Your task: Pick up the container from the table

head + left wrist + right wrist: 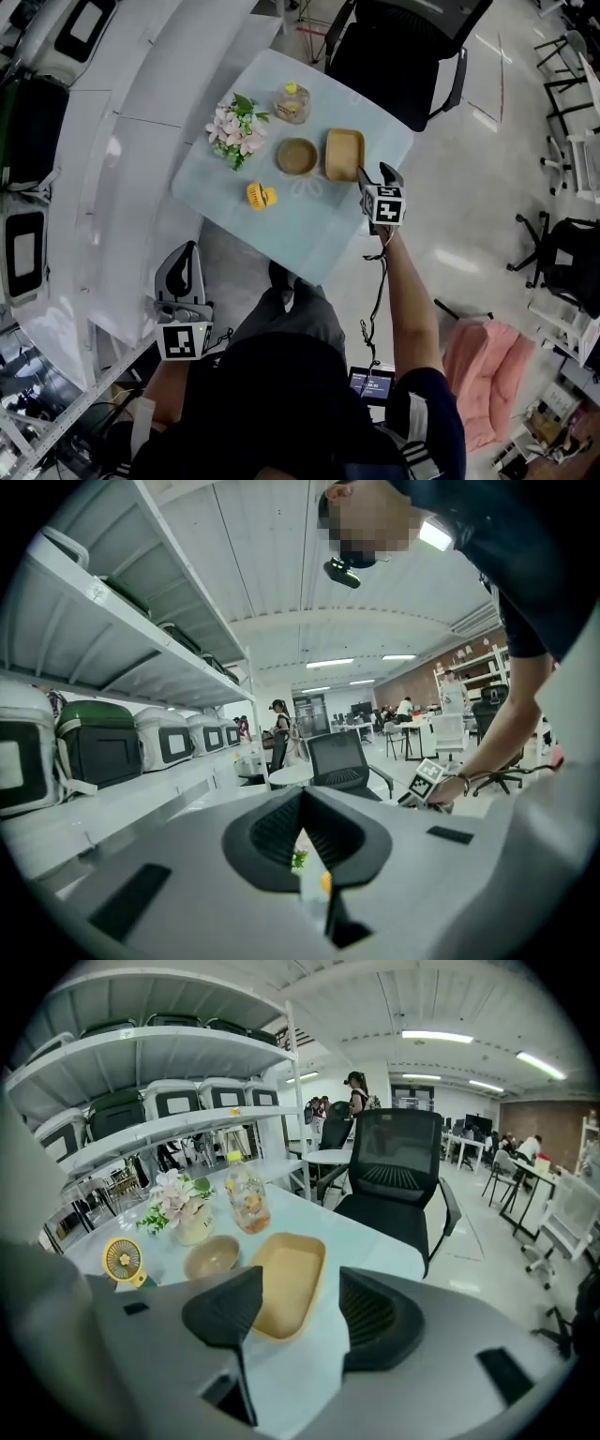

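The square pale blue-green glass surface (309,234) stood in an open office, with white shelving along its left side and a black office chair (403,47) at its far edge. Nearest, the left gripper (185,262) hung low beside the person, short of the surface, its jaws only a narrow slit apart with nothing in them. On the surface, the right gripper (374,174) stood at the right edge, jaws spread wide and empty, just beside the near right corner of the shallow tan rectangular container (344,154). That container rested flat and open side up on the right half of the surface, next to a round brown bowl (296,156). Its long axis ran near to far, and its near short end faced the right gripper.

By my reading, the approach was almost finished, but no pad touched the container. Closing on its rim and lifting remained to be done.
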Motion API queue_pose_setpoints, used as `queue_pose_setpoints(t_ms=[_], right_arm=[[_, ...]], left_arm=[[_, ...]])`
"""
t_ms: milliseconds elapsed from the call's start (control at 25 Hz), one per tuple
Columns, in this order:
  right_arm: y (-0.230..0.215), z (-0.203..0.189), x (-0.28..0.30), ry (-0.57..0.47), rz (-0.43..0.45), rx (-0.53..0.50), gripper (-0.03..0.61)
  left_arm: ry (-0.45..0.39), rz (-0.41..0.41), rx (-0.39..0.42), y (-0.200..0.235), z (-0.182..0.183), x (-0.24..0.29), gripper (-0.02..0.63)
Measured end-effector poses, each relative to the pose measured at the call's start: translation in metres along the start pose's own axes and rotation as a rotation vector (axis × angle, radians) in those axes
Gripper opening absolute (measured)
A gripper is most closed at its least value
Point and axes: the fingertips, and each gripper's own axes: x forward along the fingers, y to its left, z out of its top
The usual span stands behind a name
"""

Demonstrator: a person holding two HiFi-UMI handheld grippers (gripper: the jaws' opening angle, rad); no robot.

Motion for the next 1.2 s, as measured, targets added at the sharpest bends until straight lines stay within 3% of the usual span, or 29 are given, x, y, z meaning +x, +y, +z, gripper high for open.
queue_pose_setpoints(t_ms=[280, 440, 1200], right_arm=[[-0.008, -0.016, 0.033, 0.071, 0.037, 0.051, 0.251], [-0.014, -0.029, 0.048, 0.127, 0.031, 0.045, 0.208], [-0.017, -0.049, 0.081, 0.221, 0.062, 0.08, 0.102]], left_arm=[[0.023, 0.018, 0.004, 0.003, -0.007, 0.006, 0.003], [0.053, 0.025, 0.003, 0.005, -0.014, 0.009, 0.003], [0.095, 0.049, 0.011, 0.006, -0.026, 0.02, 0.003]])
